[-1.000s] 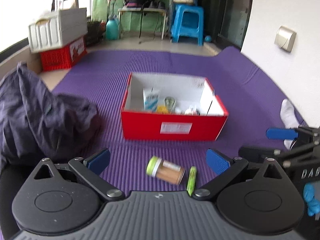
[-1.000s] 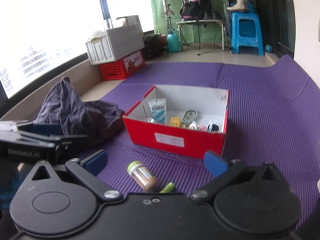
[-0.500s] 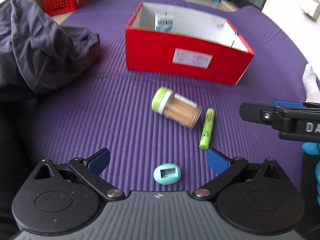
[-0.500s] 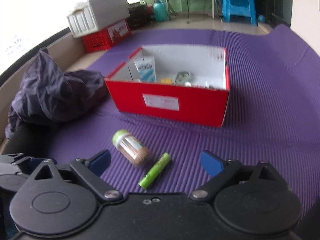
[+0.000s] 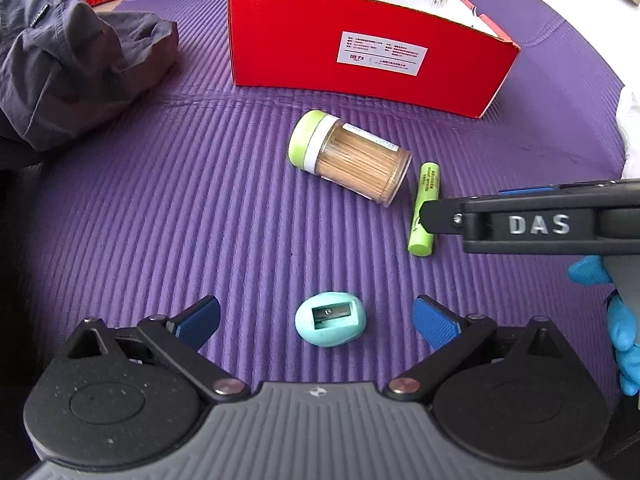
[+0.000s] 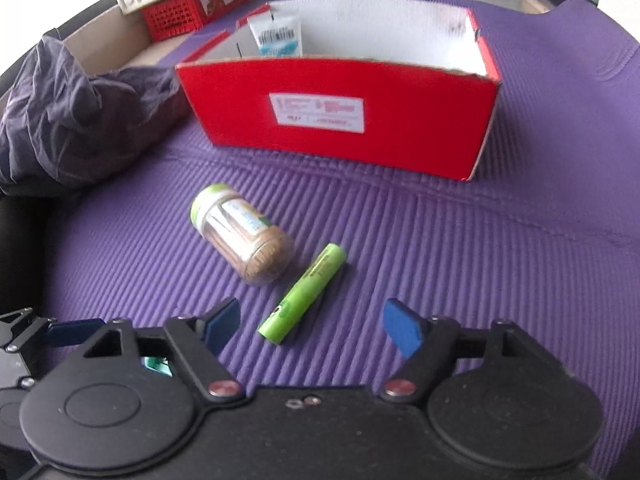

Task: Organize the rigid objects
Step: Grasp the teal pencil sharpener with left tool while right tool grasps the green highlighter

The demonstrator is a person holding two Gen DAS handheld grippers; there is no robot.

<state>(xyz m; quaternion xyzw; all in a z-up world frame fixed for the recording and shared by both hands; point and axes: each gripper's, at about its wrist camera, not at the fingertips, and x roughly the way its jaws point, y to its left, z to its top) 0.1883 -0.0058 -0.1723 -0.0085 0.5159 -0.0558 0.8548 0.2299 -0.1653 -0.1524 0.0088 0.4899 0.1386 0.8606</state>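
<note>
A teal egg-shaped pencil sharpener [image 5: 330, 323] lies on the purple mat between the blue pads of my left gripper [image 5: 316, 322], which stands open around it without touching. A green battery-like stick [image 6: 304, 292] lies between the pads of my right gripper [image 6: 314, 326], whose jaws are closing but stand clear of it. In the left wrist view the same stick [image 5: 425, 208] is partly crossed by the right gripper's finger [image 5: 532, 224]. A toothpick jar [image 5: 348, 156] with a green lid lies on its side beside the stick, also seen as the jar [image 6: 244, 236]. The red box [image 5: 360, 52] stands behind.
A dark grey garment [image 5: 68, 56] is heaped at the left on the mat [image 5: 160, 184]. The red box [image 6: 340, 116] holds a white tube [image 6: 276, 36]. A red crate [image 6: 192, 4] and white crate sit far back left. A blue-gloved hand [image 5: 620, 320] holds the right gripper.
Both grippers have dropped toward the mat and tilted downward. The sharpener now lies between the left pads, the green stick between the right pads, which have narrowed.
</note>
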